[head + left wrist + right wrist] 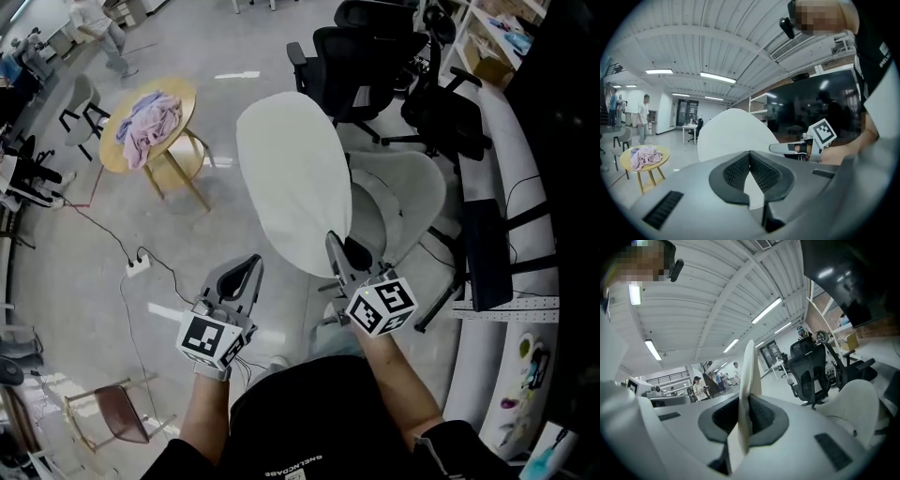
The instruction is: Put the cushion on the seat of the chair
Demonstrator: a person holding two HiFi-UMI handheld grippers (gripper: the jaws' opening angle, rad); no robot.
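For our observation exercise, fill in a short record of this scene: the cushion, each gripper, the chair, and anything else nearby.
Cushion: white, held by one edge over the chair, not yet on the seat
Right gripper: fingers shut on the cushion's edge
Left gripper: fingers shut, holding nothing
Chair: white, partly hidden behind the cushion
Nearby: round wooden table with a cloth on it

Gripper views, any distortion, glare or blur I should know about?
Left gripper view: strong fisheye bending, dark corners, ceiling lights bright but not washed out. Right gripper view: same bending; the cushion edge between the jaws is close and soft. Head view: even light, little blur.
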